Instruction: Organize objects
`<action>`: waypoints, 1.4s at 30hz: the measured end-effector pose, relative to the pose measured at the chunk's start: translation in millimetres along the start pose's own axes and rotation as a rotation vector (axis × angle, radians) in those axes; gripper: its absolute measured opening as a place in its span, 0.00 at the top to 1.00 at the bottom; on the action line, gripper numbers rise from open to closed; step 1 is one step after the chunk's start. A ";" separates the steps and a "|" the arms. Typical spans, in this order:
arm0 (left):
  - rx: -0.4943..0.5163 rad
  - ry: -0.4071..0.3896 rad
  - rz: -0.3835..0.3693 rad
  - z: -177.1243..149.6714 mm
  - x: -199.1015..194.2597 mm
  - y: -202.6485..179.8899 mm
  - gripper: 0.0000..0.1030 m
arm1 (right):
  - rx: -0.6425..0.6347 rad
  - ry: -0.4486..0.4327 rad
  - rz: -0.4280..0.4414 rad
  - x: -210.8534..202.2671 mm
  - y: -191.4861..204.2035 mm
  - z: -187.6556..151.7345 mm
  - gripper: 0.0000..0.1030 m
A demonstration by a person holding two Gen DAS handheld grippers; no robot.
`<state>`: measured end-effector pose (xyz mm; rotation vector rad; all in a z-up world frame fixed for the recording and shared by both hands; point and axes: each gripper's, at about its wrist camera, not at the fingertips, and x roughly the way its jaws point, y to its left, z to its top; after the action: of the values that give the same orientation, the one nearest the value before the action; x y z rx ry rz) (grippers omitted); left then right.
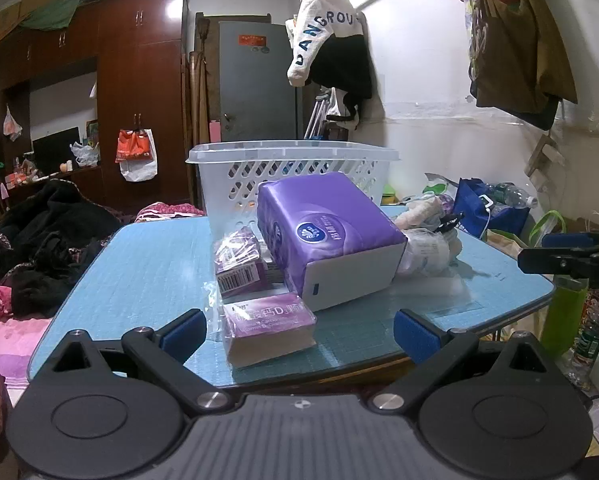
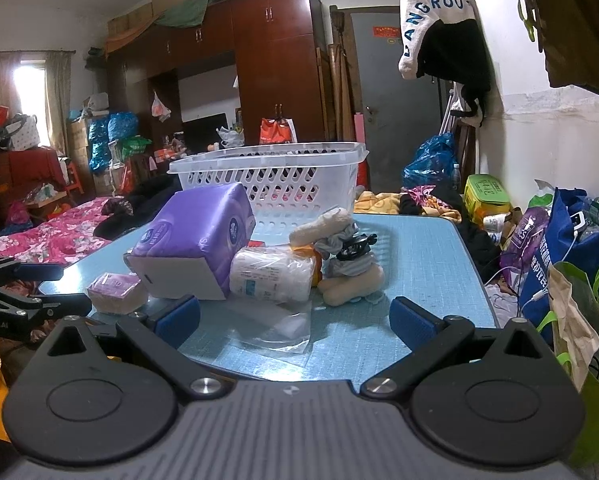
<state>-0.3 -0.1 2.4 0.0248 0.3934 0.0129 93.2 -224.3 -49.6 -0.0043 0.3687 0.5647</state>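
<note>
Left gripper [image 1: 299, 330] spread wide, nothing held; purple box [image 1: 268, 330] lies between its fingers on blue table [image 1: 139, 264]. Right gripper [image 2: 295, 318] likewise wide, empty, over clear bag [image 2: 275, 330]. Tissue pack [image 1: 327, 236] leans just before white basket [image 1: 291, 168].

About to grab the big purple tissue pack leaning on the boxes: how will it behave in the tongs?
The purple tissue pack is probably light and soft, so it may dent when squeezed. Its glossy wrap looks slippery. It sits tilted on the small purple boxes, so pushing it could slide or tip it.
</note>
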 end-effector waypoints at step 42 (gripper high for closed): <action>-0.016 0.001 0.037 0.6 5.4 3.7 0.02 | -0.004 0.007 0.003 2.4 -0.8 -0.3 0.00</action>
<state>4.9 3.7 1.1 0.0162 0.3935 0.0523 95.4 -223.7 -50.8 -0.0095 0.3750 0.5684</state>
